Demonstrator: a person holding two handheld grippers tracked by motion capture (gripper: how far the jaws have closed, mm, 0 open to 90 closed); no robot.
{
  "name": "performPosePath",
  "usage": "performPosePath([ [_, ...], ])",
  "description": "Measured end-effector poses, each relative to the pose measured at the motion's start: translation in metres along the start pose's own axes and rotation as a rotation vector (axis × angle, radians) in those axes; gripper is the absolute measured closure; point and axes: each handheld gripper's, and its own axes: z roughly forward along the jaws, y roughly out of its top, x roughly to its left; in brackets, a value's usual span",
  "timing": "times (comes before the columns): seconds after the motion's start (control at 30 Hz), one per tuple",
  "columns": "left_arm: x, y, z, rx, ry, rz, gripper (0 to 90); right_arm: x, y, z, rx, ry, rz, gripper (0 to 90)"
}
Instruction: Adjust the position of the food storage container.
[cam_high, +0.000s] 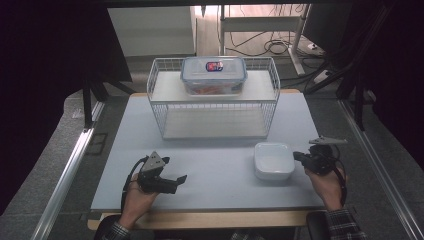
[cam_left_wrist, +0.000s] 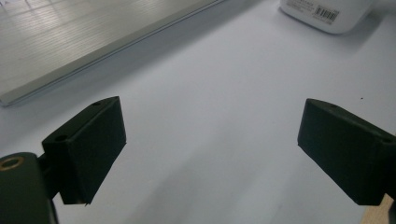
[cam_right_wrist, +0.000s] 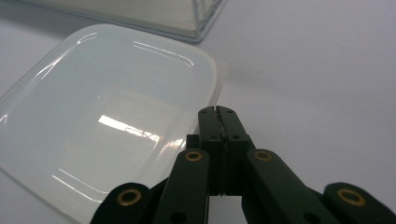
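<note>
The white dish (cam_right_wrist: 107, 135) ran off the left and bottom edges of the right gripper view, its near rim hidden behind the right gripper (cam_right_wrist: 218, 112). In the left gripper view only its barcoded corner showed, the label too small to read.

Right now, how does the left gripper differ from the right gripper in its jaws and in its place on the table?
The left gripper has its jaws wide open over bare table; the right gripper has its jaws shut together. The left gripper stands apart from the white dish; the right gripper is at the dish's rim. Both have black jaws and hold nothing.
</note>
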Motion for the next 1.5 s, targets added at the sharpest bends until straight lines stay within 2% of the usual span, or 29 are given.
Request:
performPosePath([
  [0.2,0.000,0.000,0.001,0.005,-0.002,-0.001,7.9,0.022,0.005,0.009,0.011,0.073,-0.039,89.5],
  [0.3,0.000,0.000,0.001,0.007,-0.001,-0.003,8.7,0.028,0.006,0.012,0.012,0.092,-0.050,89.5],
  [0.37,-0.001,0.000,0.002,0.010,-0.001,-0.003,8.7,0.039,0.009,0.017,0.017,0.128,-0.063,89.5],
  [0.53,-0.001,0.000,0.002,0.020,-0.002,-0.003,8.7,0.052,0.012,0.023,0.021,0.162,-0.086,89.5],
  [0.57,-0.001,0.000,0.003,0.025,-0.005,-0.006,8.6,0.059,0.014,0.028,0.021,0.188,-0.096,89.4],
  [0.63,-0.001,0.001,0.003,0.027,-0.009,-0.017,8.6,0.066,0.016,0.031,0.021,0.199,-0.109,89.5],
  [0.9,-0.002,0.001,0.004,0.039,-0.012,-0.018,8.7,0.089,0.023,0.044,0.023,0.240,-0.157,89.5],
  [1.5,-0.004,0.002,0.004,0.051,-0.003,-0.006,8.8,0.122,0.031,0.061,0.022,0.308,-0.196,89.5],
])
